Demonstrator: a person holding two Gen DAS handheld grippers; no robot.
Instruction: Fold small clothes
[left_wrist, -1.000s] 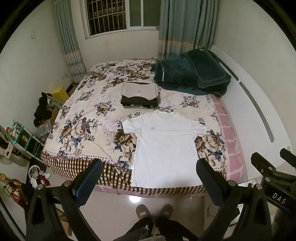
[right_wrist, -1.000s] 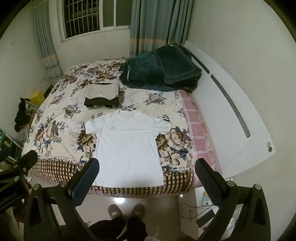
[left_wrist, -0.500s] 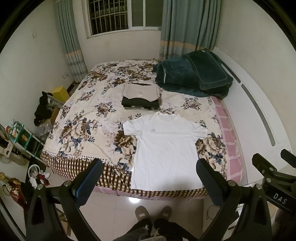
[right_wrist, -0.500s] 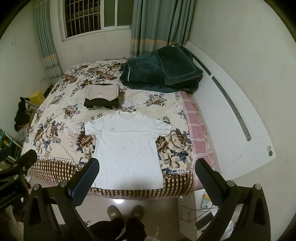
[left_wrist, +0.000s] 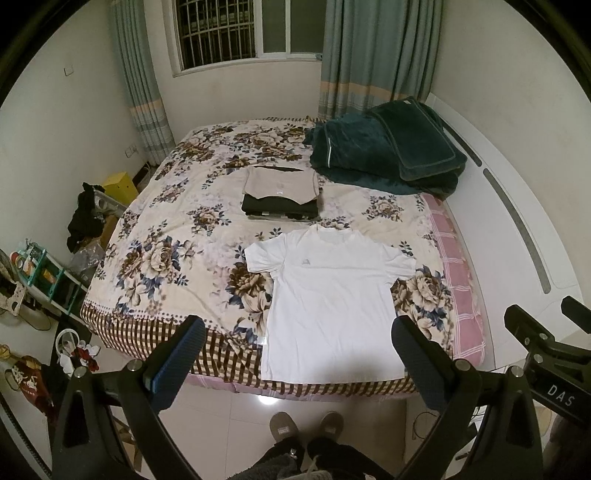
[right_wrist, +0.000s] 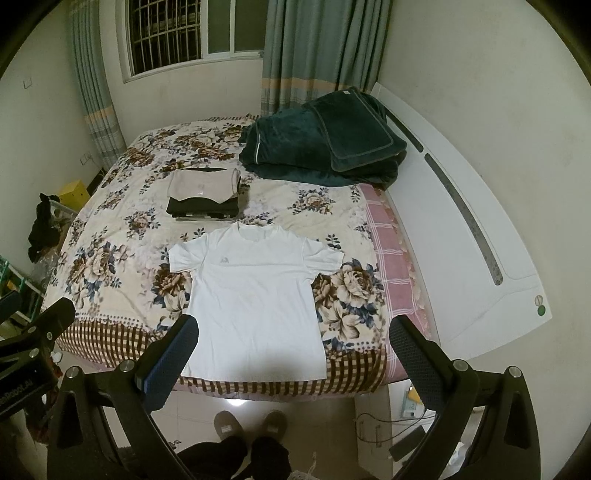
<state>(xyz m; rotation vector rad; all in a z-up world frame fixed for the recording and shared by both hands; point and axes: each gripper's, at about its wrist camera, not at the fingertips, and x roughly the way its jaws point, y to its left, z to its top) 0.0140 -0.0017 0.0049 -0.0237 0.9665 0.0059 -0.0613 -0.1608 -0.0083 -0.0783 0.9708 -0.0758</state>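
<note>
A white T-shirt (left_wrist: 328, 299) lies flat, front up, on the near edge of the floral bed (left_wrist: 173, 236); it also shows in the right wrist view (right_wrist: 255, 295). Behind it sits a stack of folded clothes (left_wrist: 281, 192), beige on top of black, also seen in the right wrist view (right_wrist: 203, 195). My left gripper (left_wrist: 297, 354) is open and empty, held high above the floor in front of the bed. My right gripper (right_wrist: 293, 350) is open and empty at the same height. Neither touches the shirt.
A dark green folded blanket (left_wrist: 388, 155) lies at the far right of the bed by the white headboard (right_wrist: 461, 240). A cluttered rack (left_wrist: 40, 273) and shoes stand on the floor at left. My slippered feet (left_wrist: 306, 428) stand on the tiles below.
Both grippers have drifted slightly back and up; the bed and shirt sit a little higher and smaller in view. Nothing on the bed moved.
</note>
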